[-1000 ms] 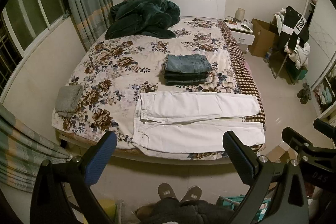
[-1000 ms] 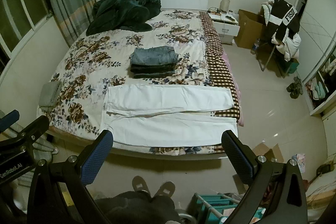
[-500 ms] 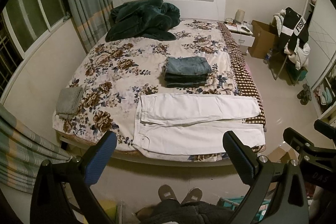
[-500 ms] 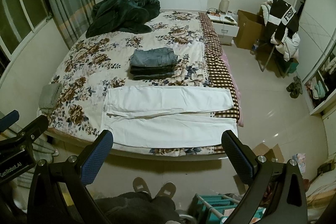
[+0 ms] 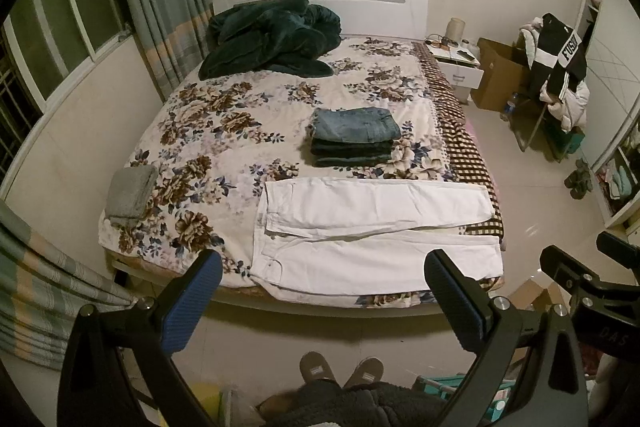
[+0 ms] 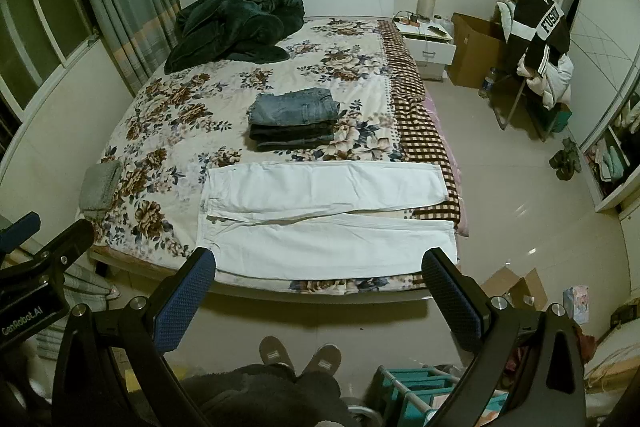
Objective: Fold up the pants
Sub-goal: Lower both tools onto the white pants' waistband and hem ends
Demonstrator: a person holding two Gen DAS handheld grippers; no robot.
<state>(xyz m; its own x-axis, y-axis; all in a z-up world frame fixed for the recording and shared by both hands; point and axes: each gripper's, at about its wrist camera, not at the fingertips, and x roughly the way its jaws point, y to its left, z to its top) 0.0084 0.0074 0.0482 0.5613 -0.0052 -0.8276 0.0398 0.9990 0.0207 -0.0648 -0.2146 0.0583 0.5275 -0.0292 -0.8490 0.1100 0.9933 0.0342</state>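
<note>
Right now both tools are hanging back from the bed w/ nothing in them. Left gripper (image 5: 320, 291) is sitting w/ its blue pads spread wide, empty, raised above the floor in front of the mattress edge; right gripper (image 6: 318, 289) is doing the same, jaws released, nothing between them. Each is peeking into the other's view at the frame edge, so they're riding side by side. Below them the person's slippers (image 6: 300, 353) are showing on the tile.

Moving outward: white pants (image 5: 376, 227) are lying flat across the near end of the bed (image 5: 224, 115), waist toward the left, cuffs toward the right, reaching the checkered blanket (image 5: 460, 147) at the right edge. Both legs are spread out parallel, the far leg partly overlapping the near one at the waist. No fold in them yet as far as I can tell, so I'm judging them as laid out & smoothed, ready to start.

Just beyond, a stack of folded jeans (image 5: 354, 137) is sitting near mid-bed, apart from the white pair; prob. finished items. Dark green blanket (image 5: 272, 39) is bunched by the headboard, a grey folded cloth (image 5: 130, 195) at the left corner.

Left to do, imo: grab the near leg, lay it over the far one, then fold lengthwise & add to the stack.
</note>
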